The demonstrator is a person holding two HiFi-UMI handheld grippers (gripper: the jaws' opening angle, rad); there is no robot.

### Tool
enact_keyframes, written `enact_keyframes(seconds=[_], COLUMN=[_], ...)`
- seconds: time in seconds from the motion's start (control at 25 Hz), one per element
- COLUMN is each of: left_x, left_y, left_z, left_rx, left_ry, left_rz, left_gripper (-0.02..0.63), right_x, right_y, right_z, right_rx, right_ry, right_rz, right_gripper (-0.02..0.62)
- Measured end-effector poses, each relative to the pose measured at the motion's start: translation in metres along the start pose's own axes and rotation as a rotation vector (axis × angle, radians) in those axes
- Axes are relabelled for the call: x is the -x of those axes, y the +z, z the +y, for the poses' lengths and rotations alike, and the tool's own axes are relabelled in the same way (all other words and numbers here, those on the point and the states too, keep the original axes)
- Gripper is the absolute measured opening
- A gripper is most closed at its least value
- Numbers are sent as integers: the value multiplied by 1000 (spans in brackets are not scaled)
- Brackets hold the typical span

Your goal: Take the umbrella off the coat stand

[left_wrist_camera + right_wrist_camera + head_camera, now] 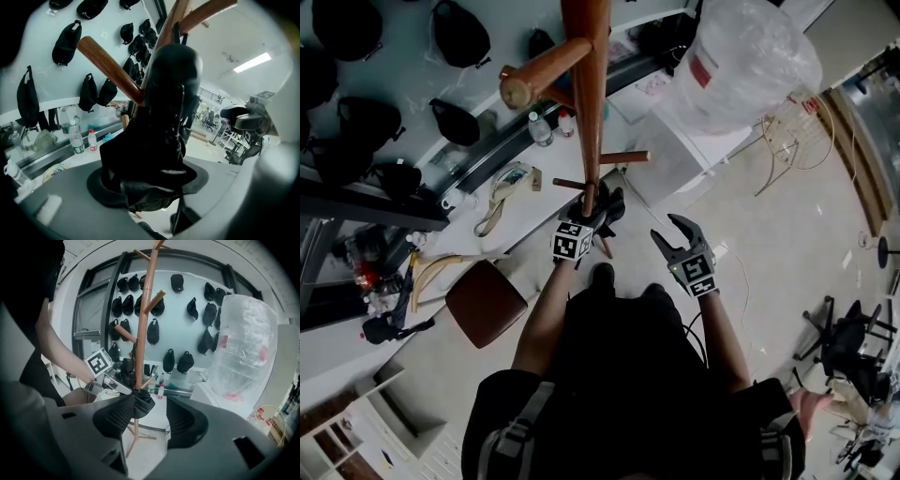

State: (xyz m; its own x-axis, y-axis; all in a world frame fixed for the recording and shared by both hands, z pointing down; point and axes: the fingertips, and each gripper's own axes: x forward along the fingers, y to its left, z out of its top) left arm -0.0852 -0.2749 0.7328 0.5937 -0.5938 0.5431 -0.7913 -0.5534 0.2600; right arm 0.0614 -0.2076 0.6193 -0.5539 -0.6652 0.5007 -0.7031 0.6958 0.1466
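Note:
A tall wooden coat stand (pixel 595 94) rises in front of me, its pole and pegs also in the right gripper view (pixel 143 324). A black folded umbrella (pixel 605 208) hangs against the pole. My left gripper (pixel 591 220) is closed around it, and in the left gripper view the umbrella (pixel 164 117) fills the space between the jaws, below a wooden peg (pixel 108 65). My right gripper (pixel 675 234) stands open to the right of the stand, holding nothing. Between its jaws (pixel 157 416) the umbrella's lower end (pixel 140 404) shows farther off.
A brown stool (pixel 486 302) stands left of my feet. Behind the stand is a white table (pixel 525 202) with bottles (pixel 540 129). A large plastic-wrapped bundle (pixel 750 61) sits at the right. Black bags (pixel 187 310) hang on the wall. An office chair (pixel 848 342) is at far right.

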Motion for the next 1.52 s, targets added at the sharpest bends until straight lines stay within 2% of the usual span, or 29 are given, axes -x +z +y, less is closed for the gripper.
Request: enact_keyframes(seconds=[0.92,1.52], left_x=[38,60], left_y=[25,33], left_z=[-12,-23], left_rx=[-35,-46], left_ry=[45,113], left_rz=[-22,-50], left_gripper=[256,256], right_x=[24,34], right_y=[2,-1], right_z=[3,4], right_rx=[-12,23], right_ry=[-8,56], right_rz=[-20,-38], right_gripper=[221,221])
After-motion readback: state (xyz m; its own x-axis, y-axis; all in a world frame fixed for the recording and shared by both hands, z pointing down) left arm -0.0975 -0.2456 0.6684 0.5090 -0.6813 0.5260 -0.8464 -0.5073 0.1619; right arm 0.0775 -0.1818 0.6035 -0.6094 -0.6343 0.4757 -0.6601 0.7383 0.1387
